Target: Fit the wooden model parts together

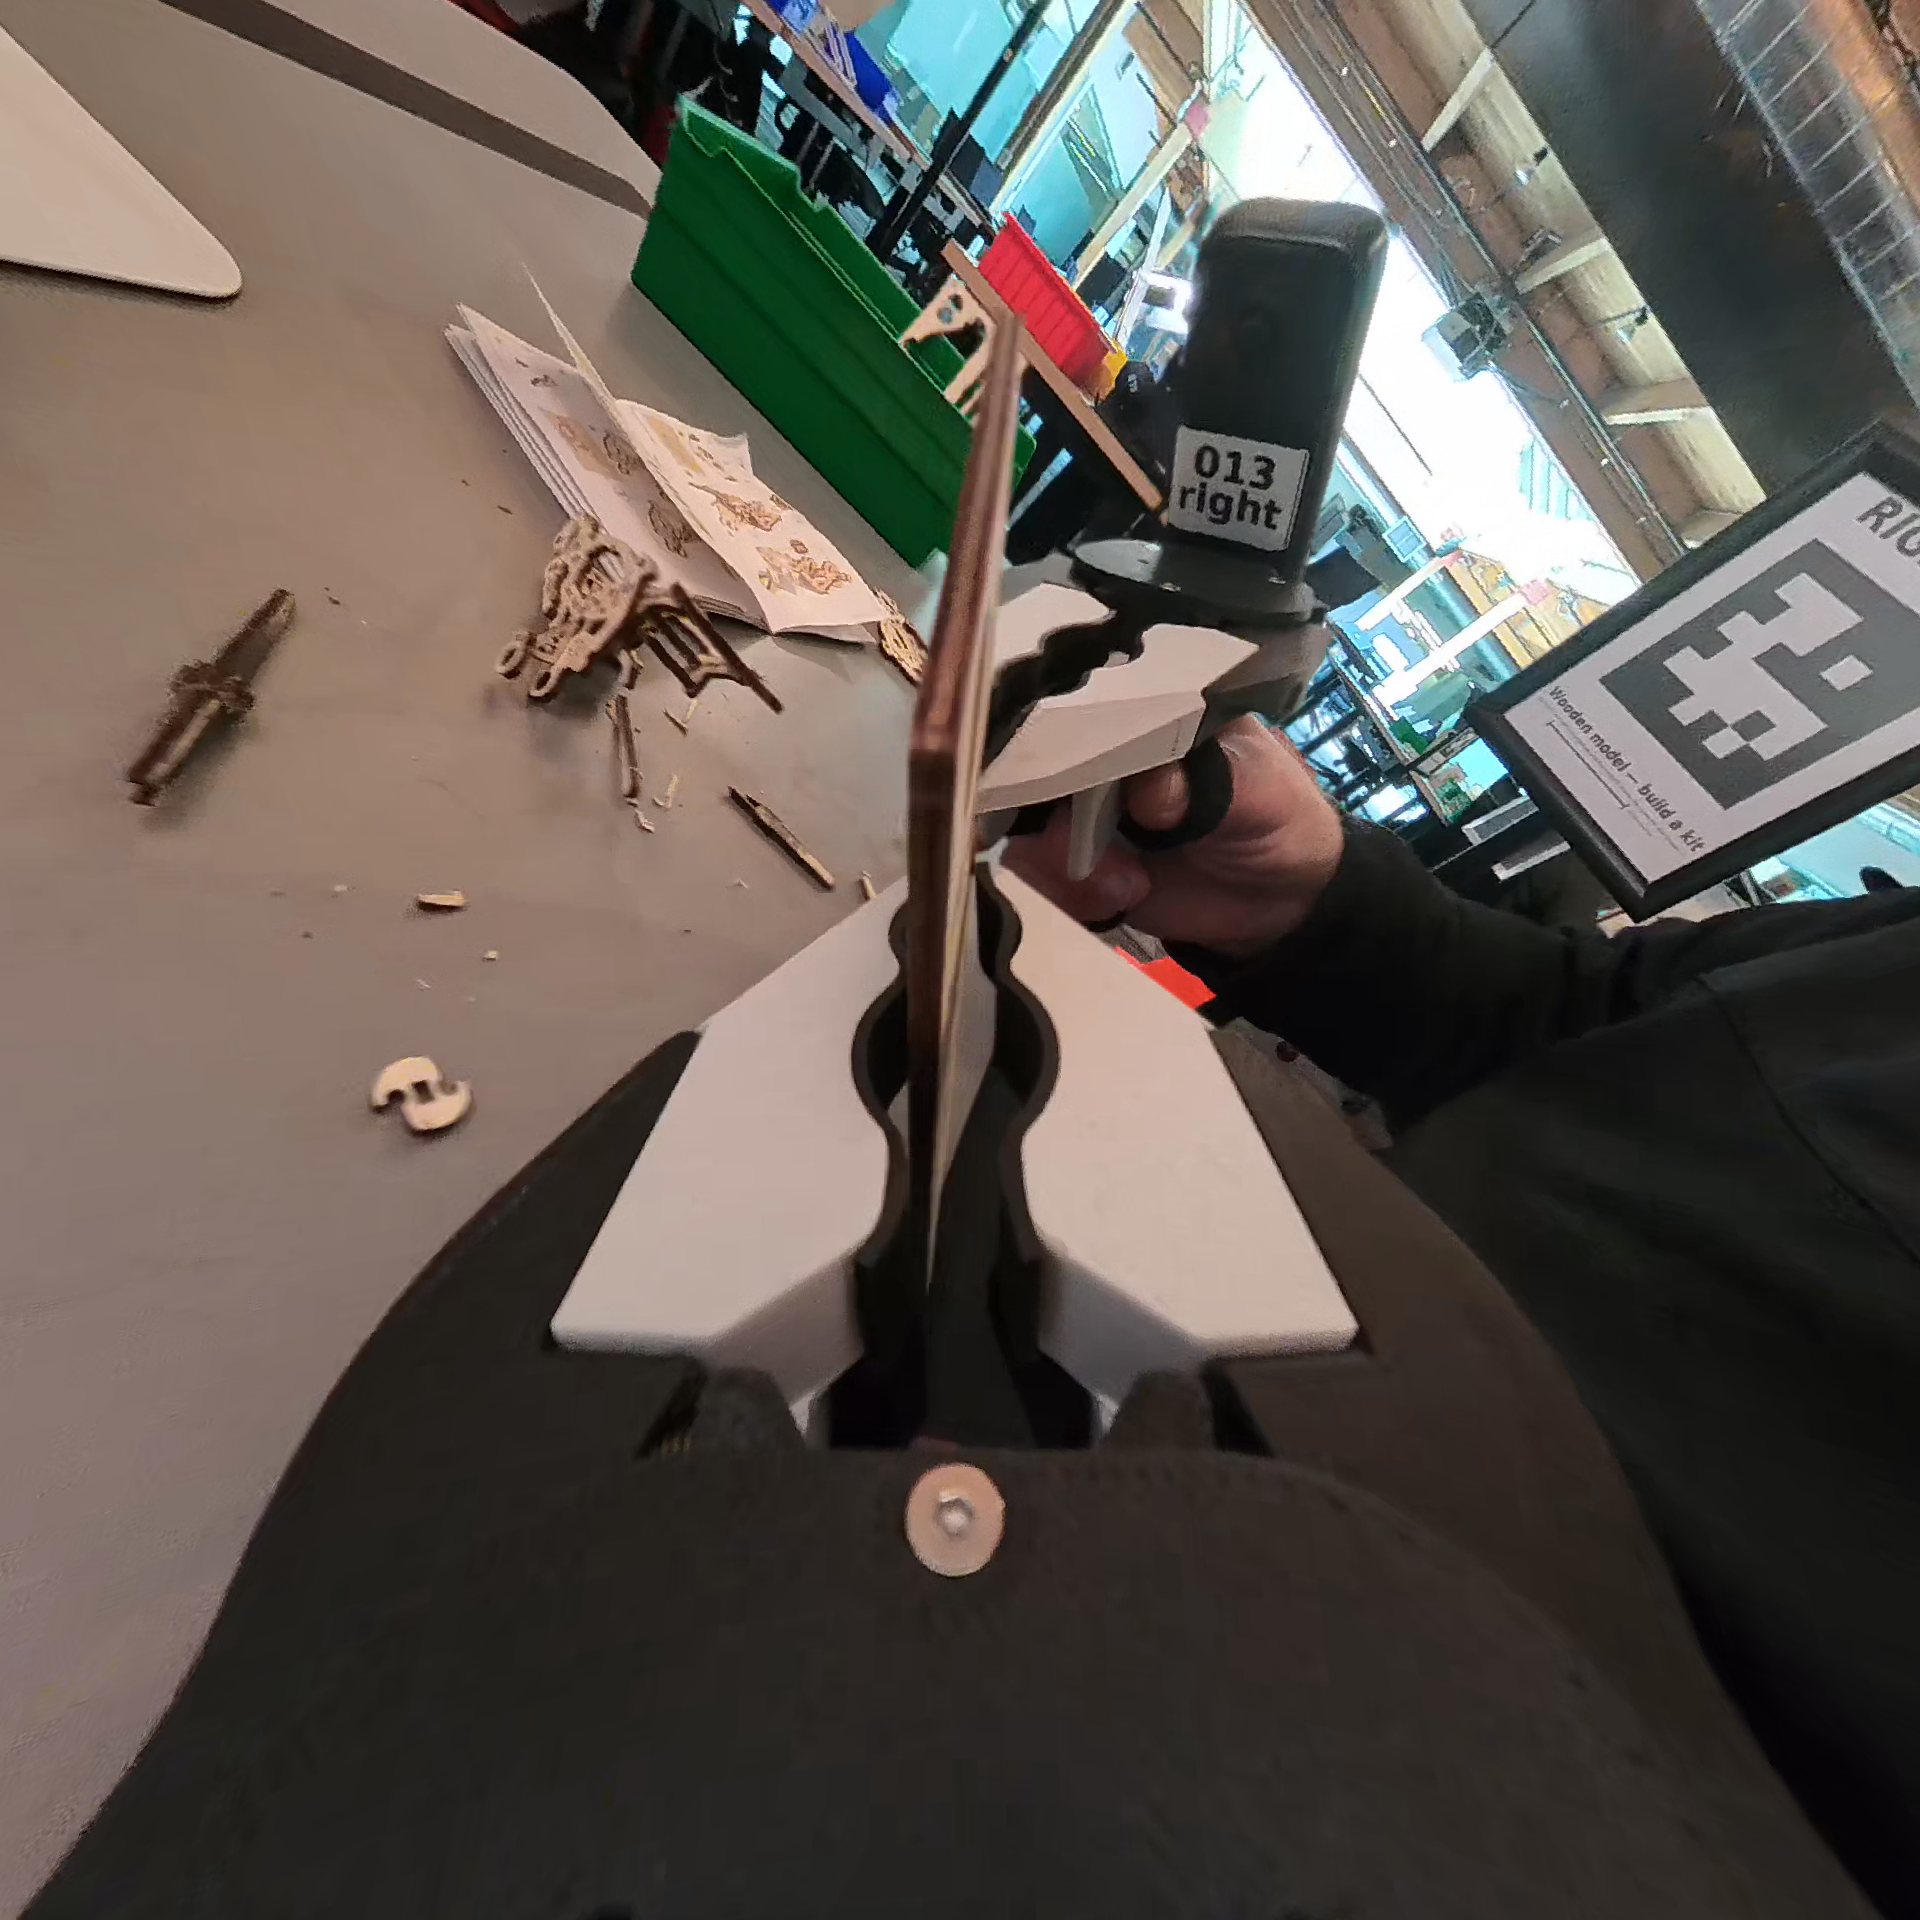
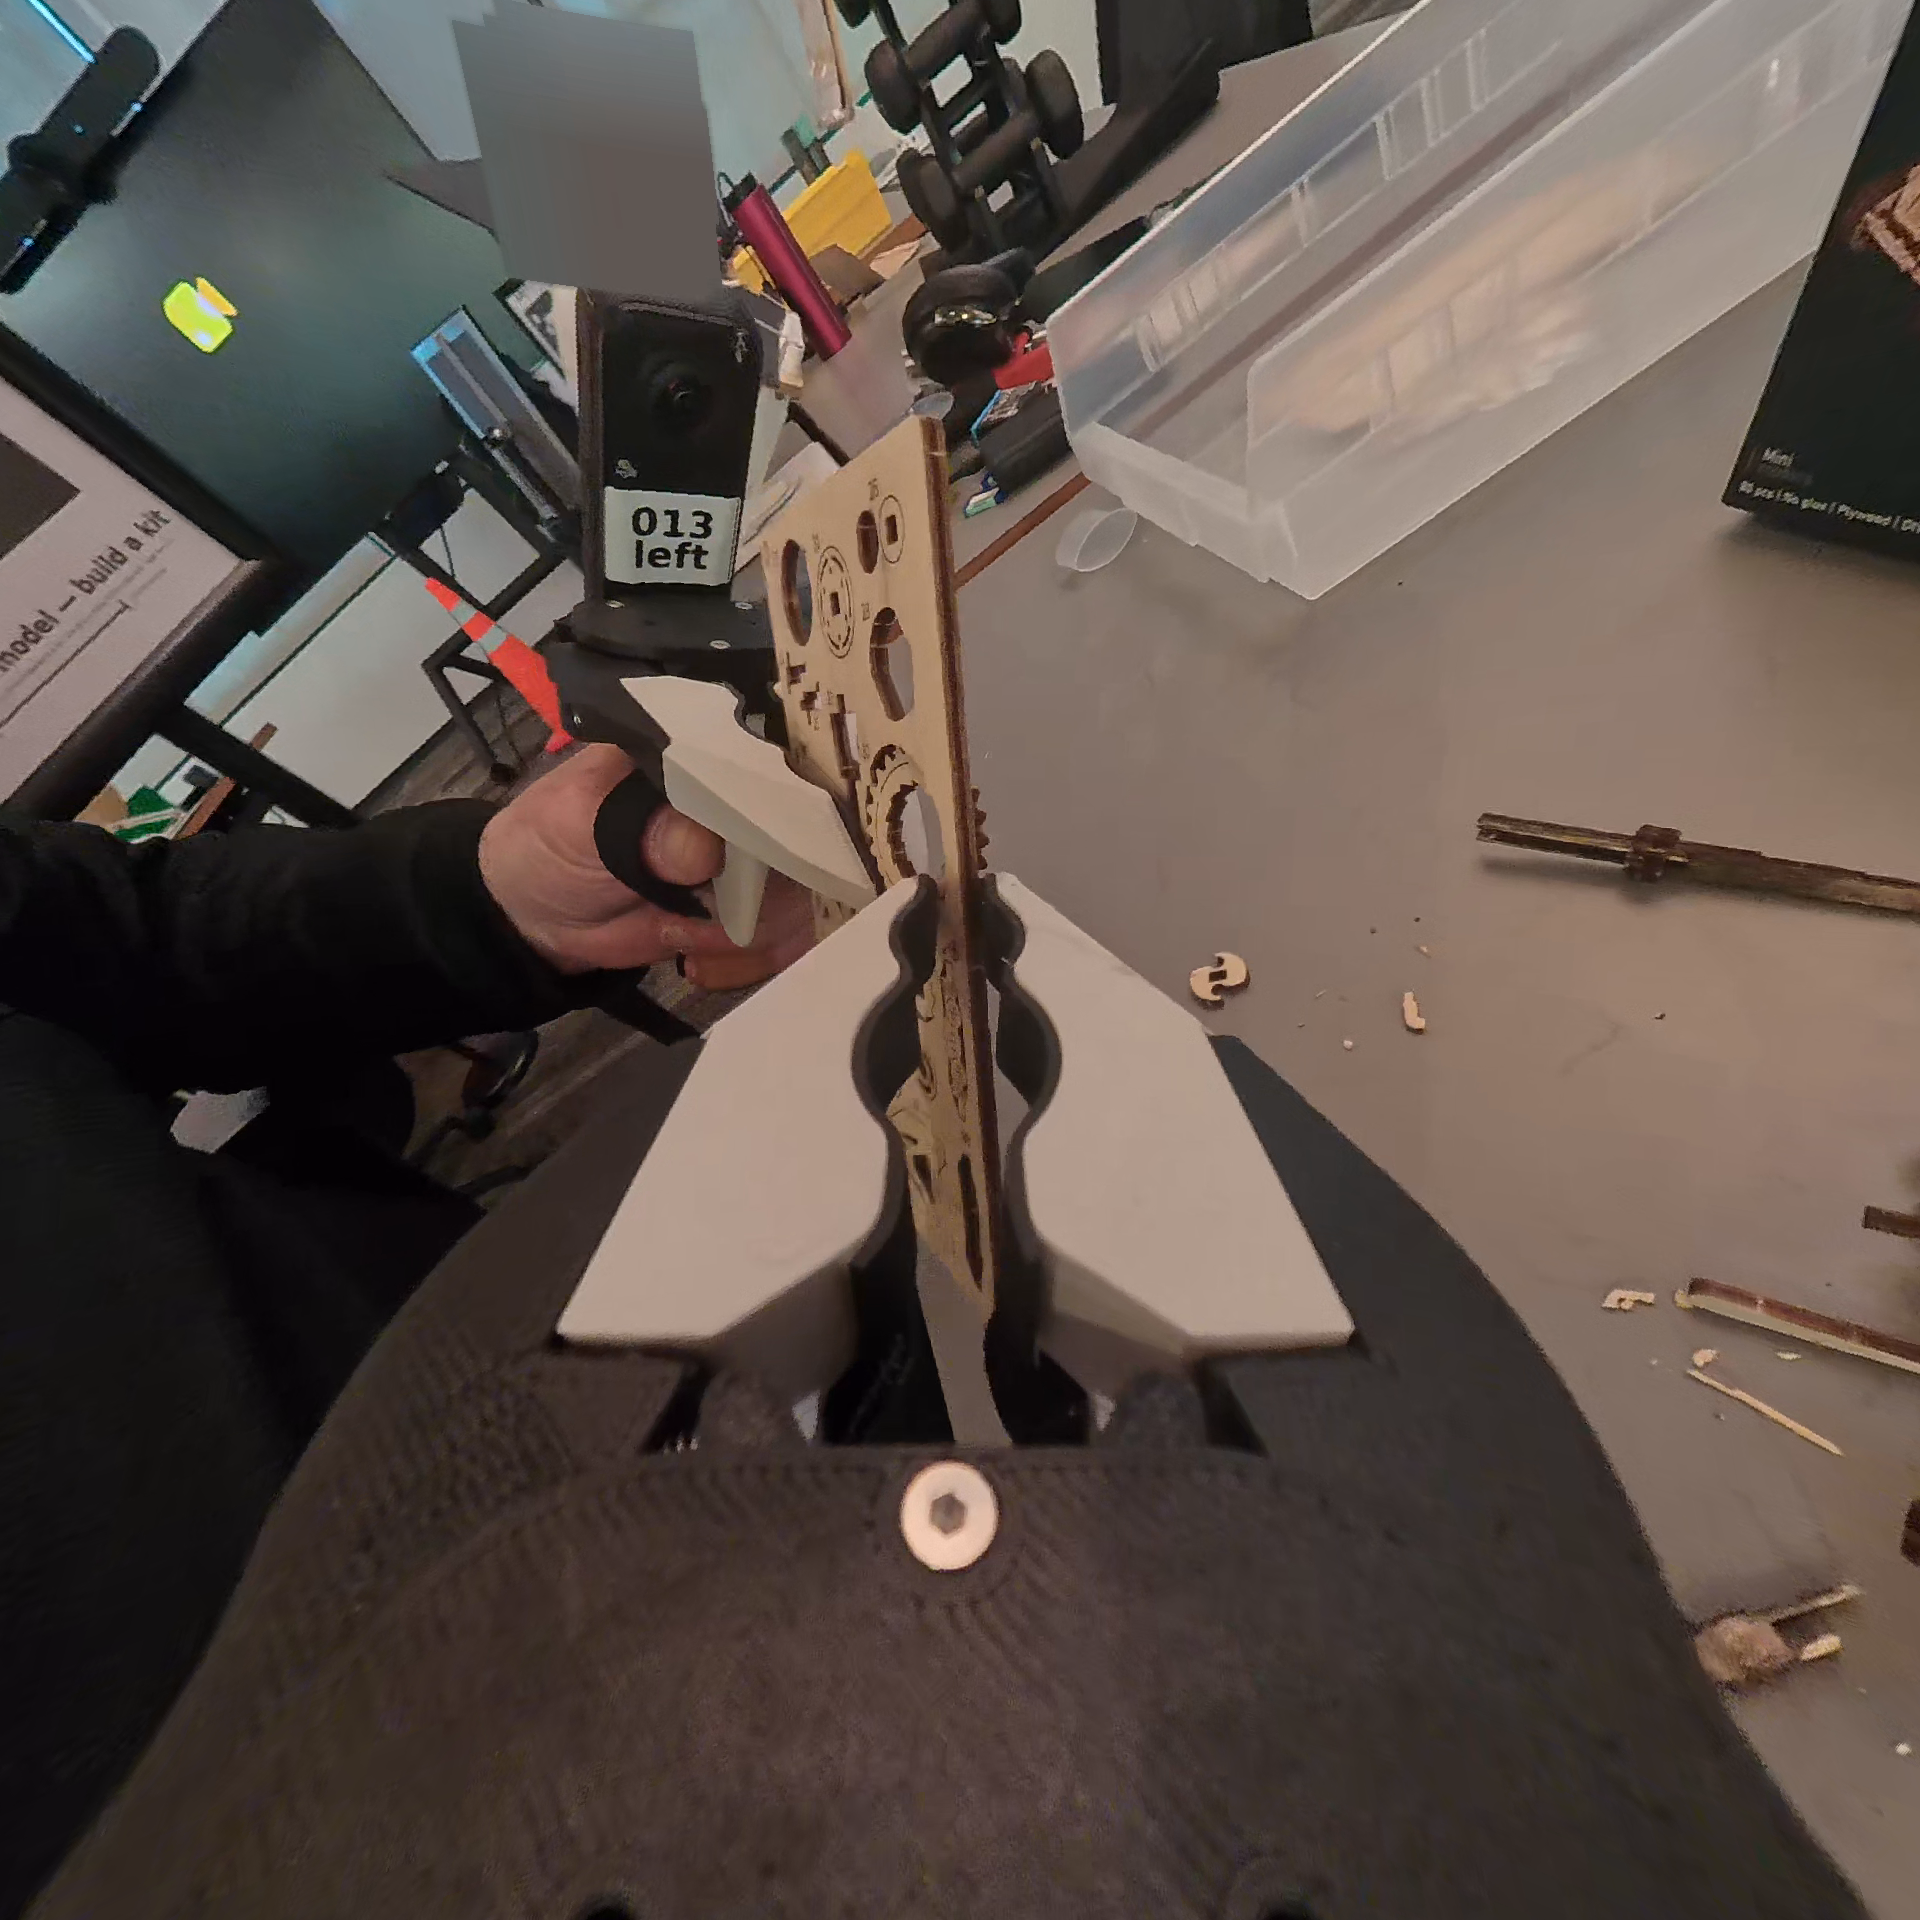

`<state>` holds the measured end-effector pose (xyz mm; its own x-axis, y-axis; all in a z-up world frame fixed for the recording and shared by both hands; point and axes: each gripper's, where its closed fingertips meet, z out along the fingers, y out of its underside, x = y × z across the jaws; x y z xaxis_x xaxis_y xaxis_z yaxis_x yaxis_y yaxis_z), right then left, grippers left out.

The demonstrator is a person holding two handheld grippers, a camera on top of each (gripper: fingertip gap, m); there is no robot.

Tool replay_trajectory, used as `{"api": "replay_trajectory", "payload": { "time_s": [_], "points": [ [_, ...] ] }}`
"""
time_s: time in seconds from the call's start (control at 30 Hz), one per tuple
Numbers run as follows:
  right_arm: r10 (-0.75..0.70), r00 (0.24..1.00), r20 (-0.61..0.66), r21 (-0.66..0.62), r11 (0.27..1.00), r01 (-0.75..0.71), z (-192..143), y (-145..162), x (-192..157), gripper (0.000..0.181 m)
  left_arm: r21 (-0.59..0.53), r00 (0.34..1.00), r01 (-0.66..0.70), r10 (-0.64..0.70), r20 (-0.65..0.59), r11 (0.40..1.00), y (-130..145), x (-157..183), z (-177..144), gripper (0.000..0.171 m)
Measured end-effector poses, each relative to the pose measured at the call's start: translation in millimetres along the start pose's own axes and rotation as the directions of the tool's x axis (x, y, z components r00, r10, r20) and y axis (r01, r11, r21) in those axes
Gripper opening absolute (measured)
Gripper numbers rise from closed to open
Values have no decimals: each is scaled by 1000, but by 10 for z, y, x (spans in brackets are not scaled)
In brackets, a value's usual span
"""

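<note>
Grey surface in a workshop, with shelving and windows behind. Both grippers hold one thin wooden sheet of laser-cut model parts, raised upright off the surface and seen nearly edge-on in both views. The left gripper has its white fingers closed against the sheet's two faces; the sheet runs up and away between them. The right gripper is likewise closed on the same sheet, whose cut-out holes and gear outlines show on its pale face. Each gripper appears in the other's view, farther off and gripped by a hand in a dark sleeve; the right gripper meets the sheet just beyond the left gripper's fingertips, and the left gripper meets it just beyond the right gripper's.

On the surface lie an open instruction booklet, a partly built wooden model just in front of it, a dark wooden rod well to the left, a small C-shaped wooden piece near the left gripper, and scattered wood chips. A green bin stands behind the booklet. From the right wrist, a clear plastic bin sits across the surface, with a dark box at the right edge.
</note>
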<state>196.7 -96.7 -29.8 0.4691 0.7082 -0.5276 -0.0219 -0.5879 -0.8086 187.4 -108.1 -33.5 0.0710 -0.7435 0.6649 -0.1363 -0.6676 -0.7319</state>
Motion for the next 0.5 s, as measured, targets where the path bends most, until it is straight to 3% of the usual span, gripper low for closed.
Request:
{"api": "replay_trajectory", "payload": {
  "time_s": [0.2,0.33,0.4,0.5],
  "points": [
    [23,995,-92,-37,999,-26,107,-31,236,4,17,996,-30,28,87,999,-215,-422,-344,30],
    [-31,977,-209,-213,977,-14,183,192,439,4,0,959,-173,168,227,985,-408,-719,-628,31],
    [-75,965,-253,-301,954,-5,183,328,516,5,-42,890,-270,266,371,962,-544,-953,-820,38],
    [-169,923,-347,-365,931,34,135,394,676,6,-141,722,-395,402,564,908,-756,-1336,-1135,50]
  ]
}}
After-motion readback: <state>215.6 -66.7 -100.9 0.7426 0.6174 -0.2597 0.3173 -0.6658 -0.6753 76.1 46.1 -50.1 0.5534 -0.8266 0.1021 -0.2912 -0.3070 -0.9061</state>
